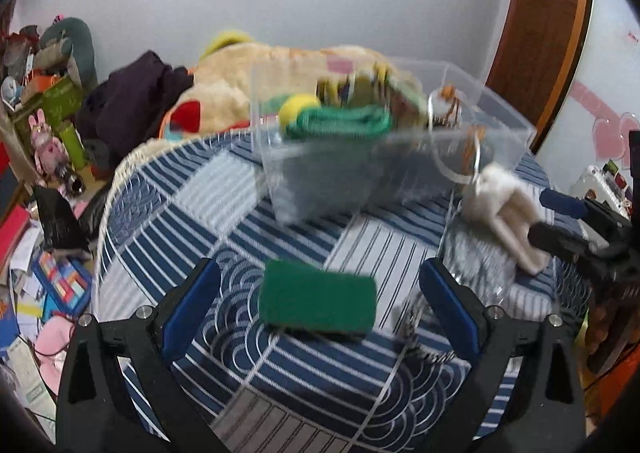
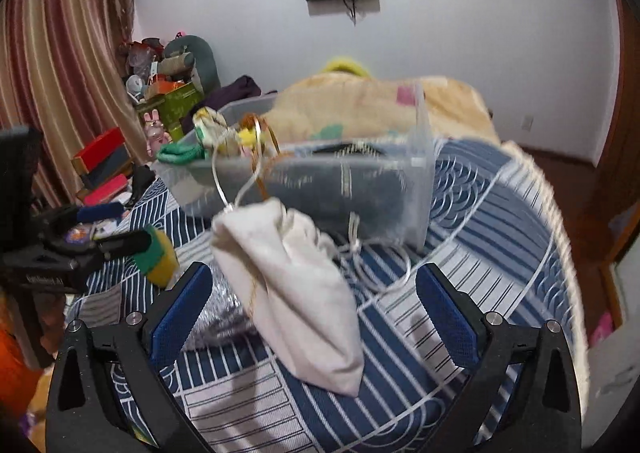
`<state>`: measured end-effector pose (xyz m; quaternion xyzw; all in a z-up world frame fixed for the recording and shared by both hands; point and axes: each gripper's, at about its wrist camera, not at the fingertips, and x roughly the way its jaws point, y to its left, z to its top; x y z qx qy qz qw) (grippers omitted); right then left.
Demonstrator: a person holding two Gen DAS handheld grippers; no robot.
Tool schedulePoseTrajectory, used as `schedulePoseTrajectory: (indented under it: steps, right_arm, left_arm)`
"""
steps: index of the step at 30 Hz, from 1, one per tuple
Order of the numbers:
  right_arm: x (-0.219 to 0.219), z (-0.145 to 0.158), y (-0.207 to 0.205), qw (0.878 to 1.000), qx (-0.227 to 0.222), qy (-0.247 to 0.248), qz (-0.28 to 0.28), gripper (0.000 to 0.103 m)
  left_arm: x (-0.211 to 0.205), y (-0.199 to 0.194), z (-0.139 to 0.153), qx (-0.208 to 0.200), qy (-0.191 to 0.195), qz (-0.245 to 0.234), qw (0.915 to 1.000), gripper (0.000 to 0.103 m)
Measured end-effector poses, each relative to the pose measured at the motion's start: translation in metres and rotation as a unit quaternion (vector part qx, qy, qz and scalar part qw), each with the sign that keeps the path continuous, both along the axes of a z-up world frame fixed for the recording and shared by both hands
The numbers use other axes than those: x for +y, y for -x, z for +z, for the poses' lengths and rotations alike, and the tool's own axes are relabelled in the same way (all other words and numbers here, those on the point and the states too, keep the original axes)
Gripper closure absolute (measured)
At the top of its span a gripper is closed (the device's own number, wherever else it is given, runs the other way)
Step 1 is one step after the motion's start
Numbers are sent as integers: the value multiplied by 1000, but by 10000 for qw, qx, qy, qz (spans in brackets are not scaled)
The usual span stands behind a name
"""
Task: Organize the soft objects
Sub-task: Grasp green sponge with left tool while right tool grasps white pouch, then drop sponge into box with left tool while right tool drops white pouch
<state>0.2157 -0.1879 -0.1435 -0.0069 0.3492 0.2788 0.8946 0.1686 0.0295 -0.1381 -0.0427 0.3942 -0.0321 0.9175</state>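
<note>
A green scouring sponge (image 1: 317,303) with a yellow underside lies on the blue striped bed cover between the wide-open fingers of my left gripper (image 1: 320,305); in the right wrist view the sponge (image 2: 158,255) sits at that gripper's tips. A white drawstring pouch (image 2: 296,293) lies between the open fingers of my right gripper (image 2: 314,311); it also shows in the left wrist view (image 1: 504,209). Beyond both stands a clear plastic bin (image 1: 384,157) holding a green cloth (image 1: 344,123), a yellow ball and other soft items.
A silvery bag (image 2: 218,309) lies beside the pouch. A large beige plush blanket (image 1: 256,81) and dark clothing (image 1: 136,101) lie behind the bin. Cluttered boxes and toys (image 1: 48,125) fill the floor to the left. The bed edge drops off at the left.
</note>
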Motion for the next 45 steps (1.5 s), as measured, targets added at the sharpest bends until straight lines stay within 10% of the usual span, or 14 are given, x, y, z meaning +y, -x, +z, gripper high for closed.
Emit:
schedulePoseTrajectory:
  steps: [14, 45]
  right_arm:
    - [5, -10, 5, 9981, 382, -251, 423, 84]
    - [25, 82, -3, 9868, -1615, -89, -27, 89]
  left_arm:
    - [4, 11, -24, 123, 322, -31, 9994, 40]
    - [3, -26, 86, -1401, -38, 31, 9901, 40]
